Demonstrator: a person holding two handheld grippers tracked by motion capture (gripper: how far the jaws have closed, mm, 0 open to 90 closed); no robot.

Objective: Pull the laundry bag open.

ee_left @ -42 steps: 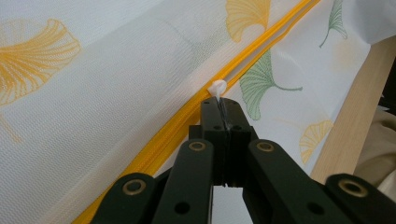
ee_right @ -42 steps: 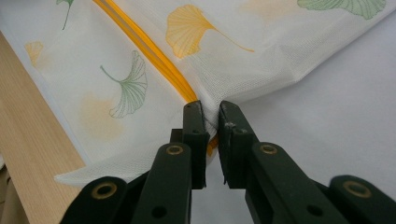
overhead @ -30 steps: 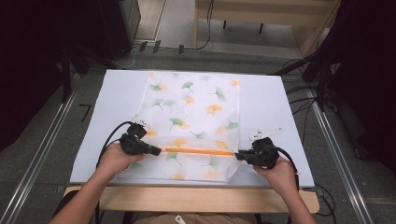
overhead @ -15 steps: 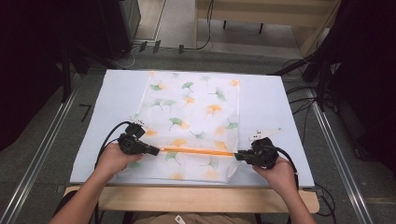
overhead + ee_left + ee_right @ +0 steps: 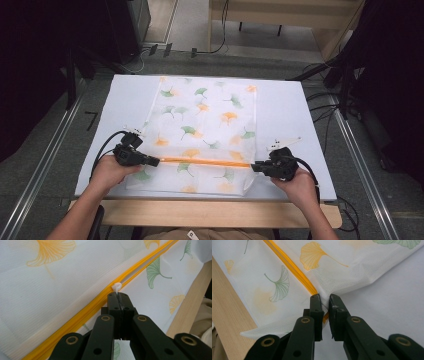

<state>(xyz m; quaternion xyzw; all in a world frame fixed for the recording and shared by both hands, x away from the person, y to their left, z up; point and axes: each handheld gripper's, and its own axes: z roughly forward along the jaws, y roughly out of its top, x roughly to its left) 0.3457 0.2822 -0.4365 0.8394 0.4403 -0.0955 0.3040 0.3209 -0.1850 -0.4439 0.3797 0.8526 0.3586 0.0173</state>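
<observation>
A: We start with materials. What do we log for the bag [image 5: 205, 132]?

B: We log a flat, rectangular pouch of white woven mesh, printed with green and orange ginkgo leaves. The right gripper view shows the fine grid of the weave and a crease at the bag's corner. It lies on a smooth white mat [image 5: 285, 107], which covers a pale wooden table [image 5: 210, 212].

A: And the closure?

B: We see an orange zipper [image 5: 205, 161], a narrow ribbed band with two parallel ridges. Its pull tab [image 5: 116, 286] is small, white and rounded, apparently plastic.

A: Position and orientation?

B: In the high view the bag occupies the centre of the frame, its long axis running from the lower edge toward the top. The zipper crosses it left to right in the lower third, between the two grippers. In the left gripper view the zipper runs diagonally from lower left to upper right.

A: Gripper states?

B: The left gripper [image 5: 156, 161] has its black jaws pressed together on the pull tab, at the zipper's left end. The right gripper [image 5: 254, 167] pinches the bag's fabric at the zipper's right end; a thin fold of mesh sits between its jaws [image 5: 325, 302].
</observation>
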